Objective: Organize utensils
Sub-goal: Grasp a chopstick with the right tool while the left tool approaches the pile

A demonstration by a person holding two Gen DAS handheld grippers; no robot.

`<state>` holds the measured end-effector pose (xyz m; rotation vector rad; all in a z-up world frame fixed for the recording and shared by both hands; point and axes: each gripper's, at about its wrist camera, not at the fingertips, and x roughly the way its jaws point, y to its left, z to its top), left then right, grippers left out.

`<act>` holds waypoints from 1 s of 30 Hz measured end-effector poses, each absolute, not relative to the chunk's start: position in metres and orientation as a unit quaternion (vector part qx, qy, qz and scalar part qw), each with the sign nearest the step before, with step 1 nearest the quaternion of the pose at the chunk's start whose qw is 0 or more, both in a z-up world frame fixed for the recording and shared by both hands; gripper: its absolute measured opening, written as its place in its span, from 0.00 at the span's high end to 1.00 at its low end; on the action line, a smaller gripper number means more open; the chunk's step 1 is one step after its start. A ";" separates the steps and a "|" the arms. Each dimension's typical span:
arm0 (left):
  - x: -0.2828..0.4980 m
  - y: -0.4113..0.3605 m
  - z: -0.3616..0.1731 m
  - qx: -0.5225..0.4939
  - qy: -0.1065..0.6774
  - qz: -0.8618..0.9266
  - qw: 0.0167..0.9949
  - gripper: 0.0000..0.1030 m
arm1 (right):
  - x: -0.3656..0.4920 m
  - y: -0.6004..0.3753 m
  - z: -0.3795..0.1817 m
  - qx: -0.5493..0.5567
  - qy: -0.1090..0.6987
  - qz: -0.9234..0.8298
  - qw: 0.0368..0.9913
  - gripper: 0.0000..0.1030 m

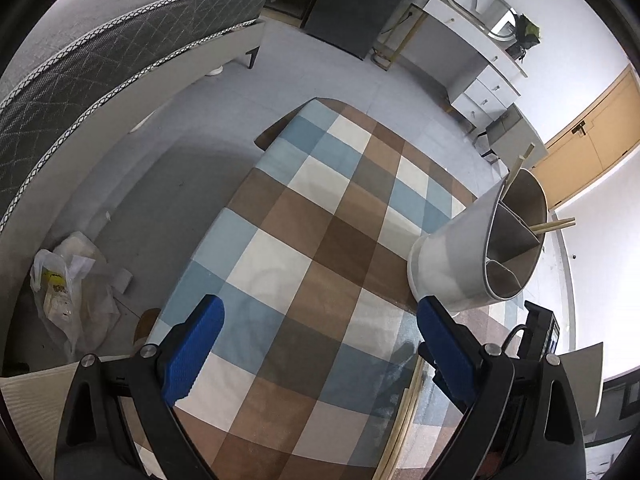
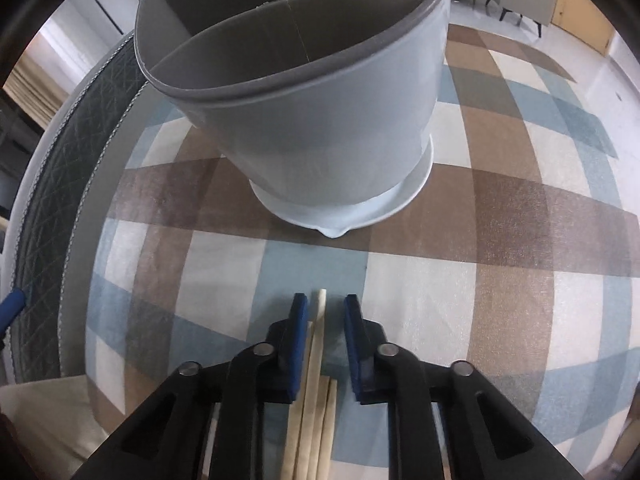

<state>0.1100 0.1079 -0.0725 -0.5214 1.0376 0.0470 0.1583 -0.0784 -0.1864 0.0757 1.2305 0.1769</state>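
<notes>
A white utensil holder (image 1: 452,264) with grey inner dividers stands on the checked tablecloth (image 1: 304,240); two wooden chopsticks (image 1: 554,225) stick out of it. It fills the top of the right wrist view (image 2: 320,120). My right gripper (image 2: 326,312) is open, its blue pads on either side of a few loose wooden chopsticks (image 2: 316,380) lying on the cloth, without clamping them. My left gripper (image 1: 320,344) is open and empty above the cloth, left of the holder. Loose chopsticks (image 1: 404,420) also show in the left wrist view.
A bed (image 1: 100,60) with a grey mattress runs along the table's left side. A plastic bag (image 1: 68,288) lies on the floor. A white desk (image 1: 460,40) and a wooden door (image 1: 592,136) stand at the far right.
</notes>
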 end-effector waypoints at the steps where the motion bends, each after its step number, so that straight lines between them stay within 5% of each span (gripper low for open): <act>1: 0.110 0.107 -0.073 -0.245 0.490 0.021 0.836 0.09 | 0.158 -0.078 -0.186 0.038 0.574 0.080 0.814 0.95; 20: 0.111 0.080 -0.087 -0.198 0.507 -0.021 0.838 0.09 | 0.119 -0.153 -0.124 0.161 0.464 0.102 0.865 0.96; 30: 0.104 0.026 -0.121 -0.113 0.582 -0.095 0.800 0.09 | 0.086 -0.184 -0.102 0.189 0.411 0.110 0.885 0.96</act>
